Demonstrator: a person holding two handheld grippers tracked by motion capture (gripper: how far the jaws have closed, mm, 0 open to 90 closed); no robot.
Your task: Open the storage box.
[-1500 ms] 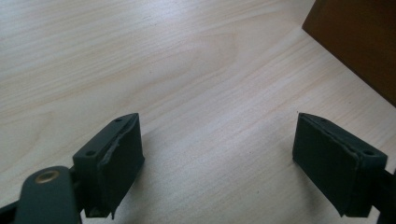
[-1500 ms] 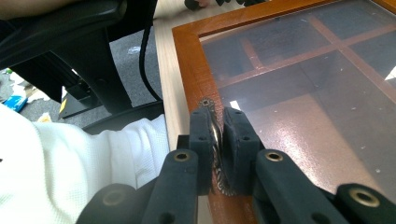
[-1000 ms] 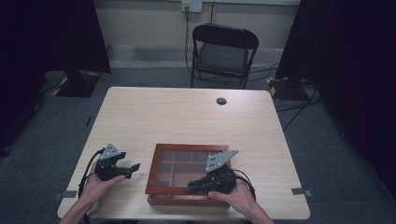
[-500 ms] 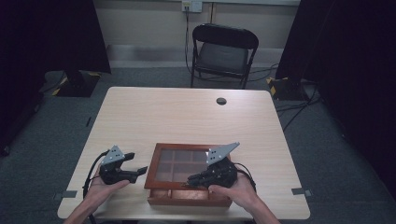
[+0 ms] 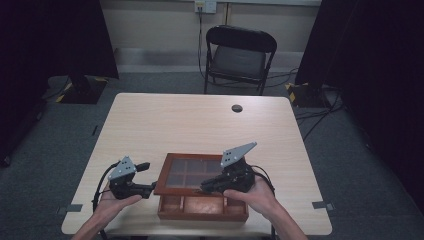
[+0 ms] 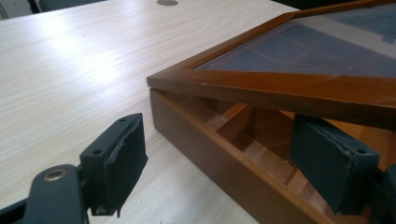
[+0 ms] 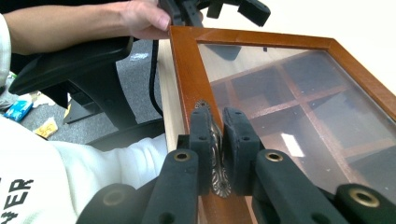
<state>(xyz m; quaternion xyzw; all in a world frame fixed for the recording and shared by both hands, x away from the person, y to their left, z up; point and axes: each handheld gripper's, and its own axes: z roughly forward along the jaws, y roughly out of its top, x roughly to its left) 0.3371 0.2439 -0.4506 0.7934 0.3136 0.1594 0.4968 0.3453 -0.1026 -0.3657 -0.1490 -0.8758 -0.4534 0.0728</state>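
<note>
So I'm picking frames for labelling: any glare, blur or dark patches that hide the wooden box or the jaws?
High view: even light on the pale wooden table, dark surroundings. Left gripper view: window-like glare on the tabletop; near black jaw pads slightly soft. Right gripper view: the glass-paned brown wooden lid reflects light patches, the brass latch stays sharp.

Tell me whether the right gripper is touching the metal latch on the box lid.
Touching. In the right gripper view, the right gripper has both pads pressed onto the metal latch on the front edge of the raised lid.
</note>
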